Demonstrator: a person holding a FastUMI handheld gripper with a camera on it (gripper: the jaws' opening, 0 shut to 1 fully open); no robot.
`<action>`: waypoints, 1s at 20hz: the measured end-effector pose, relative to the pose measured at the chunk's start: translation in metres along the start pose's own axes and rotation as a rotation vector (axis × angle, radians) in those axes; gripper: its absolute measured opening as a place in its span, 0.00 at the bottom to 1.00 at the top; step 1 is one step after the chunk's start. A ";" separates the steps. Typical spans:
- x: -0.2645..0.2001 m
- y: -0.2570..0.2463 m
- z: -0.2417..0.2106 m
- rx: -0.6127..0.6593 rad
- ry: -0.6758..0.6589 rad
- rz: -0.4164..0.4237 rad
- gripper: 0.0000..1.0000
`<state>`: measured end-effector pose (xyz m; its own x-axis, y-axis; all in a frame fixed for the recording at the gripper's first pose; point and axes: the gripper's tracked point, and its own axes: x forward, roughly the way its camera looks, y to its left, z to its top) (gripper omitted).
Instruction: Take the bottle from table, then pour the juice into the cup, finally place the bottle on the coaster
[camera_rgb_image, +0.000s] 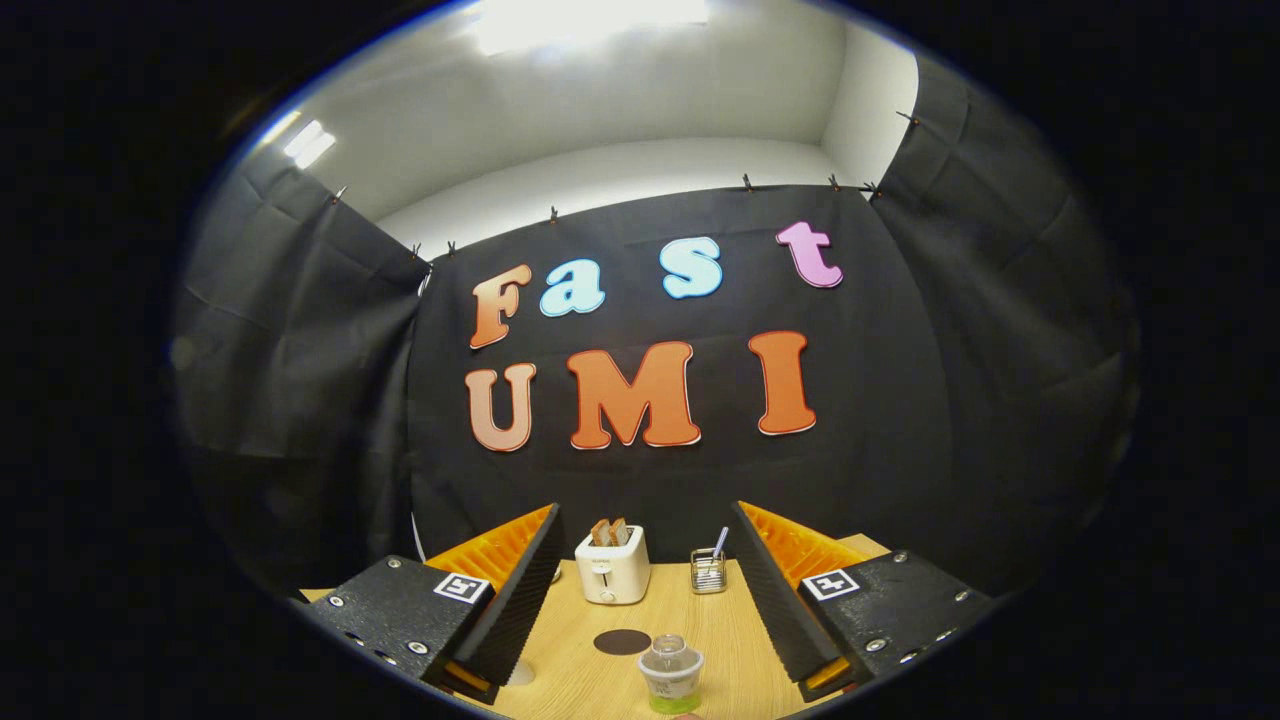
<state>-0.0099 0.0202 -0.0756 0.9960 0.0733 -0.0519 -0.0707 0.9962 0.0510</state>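
Observation:
A small clear bottle (671, 673) with a green band at its base stands upright on the wooden table (720, 630), between my two fingers and close in. Just beyond it and slightly left lies a dark round coaster (622, 642). My gripper (645, 590) is open, its black ribbed fingers (520, 600) spread wide on either side of the bottle without touching it. Something pale shows under the left finger, too hidden to tell what it is.
A white toaster (612, 566) with two slices of bread stands at the back of the table, ahead of the left finger. A small wire holder (708, 571) with a utensil stands to its right. The black cloth wall rises right behind them.

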 end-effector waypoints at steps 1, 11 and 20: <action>0.001 -0.002 -0.016 -0.004 0.011 -0.005 0.98; 0.006 -0.016 -0.160 0.020 0.178 -0.012 0.98; 0.008 -0.026 -0.243 -0.042 0.314 -0.060 0.95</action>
<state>-0.0136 0.0065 -0.3196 0.9332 0.0190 -0.3587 -0.0212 0.9998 -0.0020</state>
